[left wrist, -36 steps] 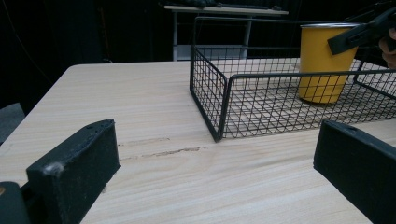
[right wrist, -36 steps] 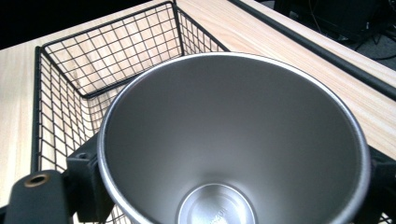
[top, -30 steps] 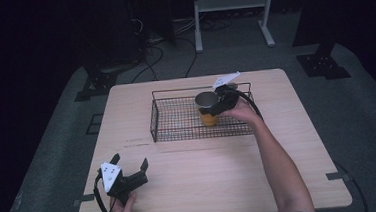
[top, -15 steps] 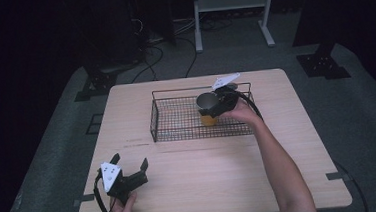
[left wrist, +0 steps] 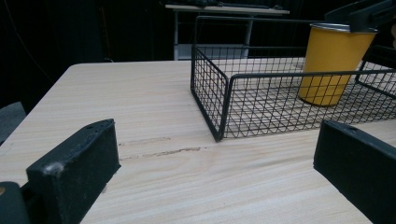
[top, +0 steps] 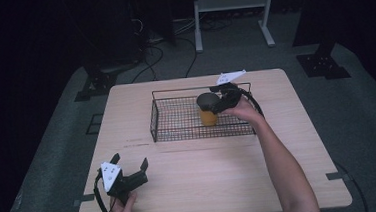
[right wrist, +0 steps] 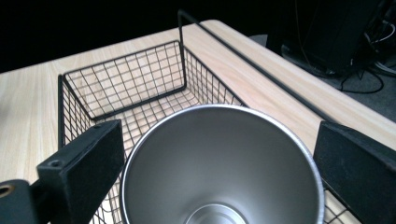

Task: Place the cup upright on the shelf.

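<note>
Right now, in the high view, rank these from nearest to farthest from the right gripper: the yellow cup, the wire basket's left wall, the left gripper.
1. Yellow cup: directly at the right gripper, inside the basket's right part.
2. Wire basket's left wall: across the basket, further left.
3. Left gripper: at the table's near left corner.

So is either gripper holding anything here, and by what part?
Nothing is clearly held. The right gripper has its jaws open on either side of the yellow cup at its rim, inside the wire basket. The left gripper is open and empty.
</note>
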`<state>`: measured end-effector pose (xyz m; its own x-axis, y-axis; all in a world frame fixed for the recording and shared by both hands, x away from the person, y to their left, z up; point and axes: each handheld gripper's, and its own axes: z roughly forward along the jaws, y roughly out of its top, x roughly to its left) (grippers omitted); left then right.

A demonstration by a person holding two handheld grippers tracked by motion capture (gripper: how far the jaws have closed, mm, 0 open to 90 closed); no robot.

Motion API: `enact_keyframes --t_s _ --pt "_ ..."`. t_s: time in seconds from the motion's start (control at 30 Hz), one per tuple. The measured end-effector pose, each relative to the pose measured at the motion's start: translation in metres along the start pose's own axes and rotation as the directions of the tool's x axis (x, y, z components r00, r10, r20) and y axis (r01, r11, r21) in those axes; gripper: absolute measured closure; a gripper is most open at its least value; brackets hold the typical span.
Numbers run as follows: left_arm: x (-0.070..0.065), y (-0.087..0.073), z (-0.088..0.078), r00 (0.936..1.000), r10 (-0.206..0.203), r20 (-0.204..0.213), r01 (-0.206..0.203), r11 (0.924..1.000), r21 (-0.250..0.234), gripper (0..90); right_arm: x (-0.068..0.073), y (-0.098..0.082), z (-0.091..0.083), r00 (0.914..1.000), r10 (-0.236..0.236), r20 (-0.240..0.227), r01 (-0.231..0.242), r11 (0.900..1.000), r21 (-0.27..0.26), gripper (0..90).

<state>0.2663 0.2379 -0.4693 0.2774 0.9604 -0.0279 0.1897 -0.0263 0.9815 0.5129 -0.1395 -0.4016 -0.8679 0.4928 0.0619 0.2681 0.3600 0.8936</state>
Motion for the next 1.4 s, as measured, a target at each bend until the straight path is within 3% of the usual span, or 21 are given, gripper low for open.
enact_keyframes --t_s 0.17,0.77,1.4 --pt "-0.001 0.000 0.000 1.0000 0.005 -0.001 -0.005 1.0000 0.000 0.0 0.000 0.004 -0.009 0.9999 0.011 -0.006 -0.011 0.999 -0.030 1.8" --pt "-0.001 0.000 -0.001 1.0000 0.006 0.000 -0.006 1.0000 0.001 0.0 0.013 0.011 -0.038 0.9993 0.001 -0.038 -0.002 0.999 -0.045 1.9" --pt "-0.002 0.000 -0.001 0.9999 0.014 -0.003 -0.014 0.9999 0.003 0.0 0.027 -0.006 -0.075 0.9986 -0.001 -0.053 -0.001 0.999 -0.042 2.0"
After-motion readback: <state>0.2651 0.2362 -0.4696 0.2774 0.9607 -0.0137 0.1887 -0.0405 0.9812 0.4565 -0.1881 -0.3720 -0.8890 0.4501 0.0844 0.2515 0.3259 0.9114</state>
